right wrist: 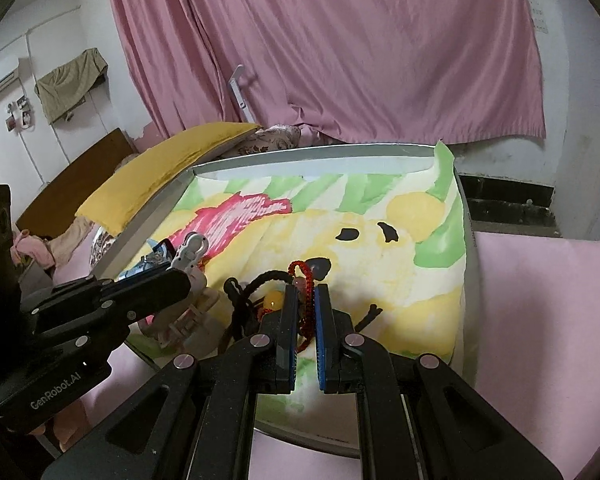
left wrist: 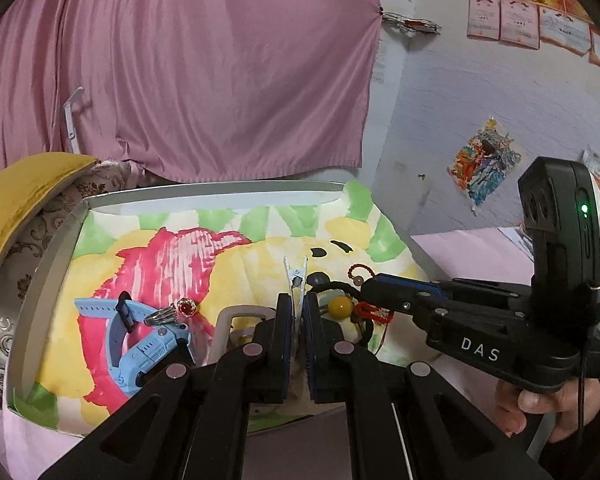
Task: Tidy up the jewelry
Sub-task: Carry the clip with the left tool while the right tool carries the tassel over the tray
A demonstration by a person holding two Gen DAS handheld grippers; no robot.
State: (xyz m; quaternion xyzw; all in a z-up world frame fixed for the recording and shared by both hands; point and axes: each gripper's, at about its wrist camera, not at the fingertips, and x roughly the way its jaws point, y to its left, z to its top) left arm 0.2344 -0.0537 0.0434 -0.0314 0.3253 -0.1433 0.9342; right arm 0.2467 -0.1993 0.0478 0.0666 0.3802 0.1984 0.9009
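Pink curtain fills top, 12 o'clock. Yellow cushion at 9, over patterned fabric. Certificates on wall at 1–2; colourful drawing at 3. In right wrist view: olive cloth hung at 10, wooden headboard at 9.

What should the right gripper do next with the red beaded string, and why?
Probably lift it slowly. The right gripper is shut on the red beaded string, which lies beside the black cord and yellow bead on the painted tray. A slow lift would show whether they are tangled. The left gripper holds a silver hair clip close by.
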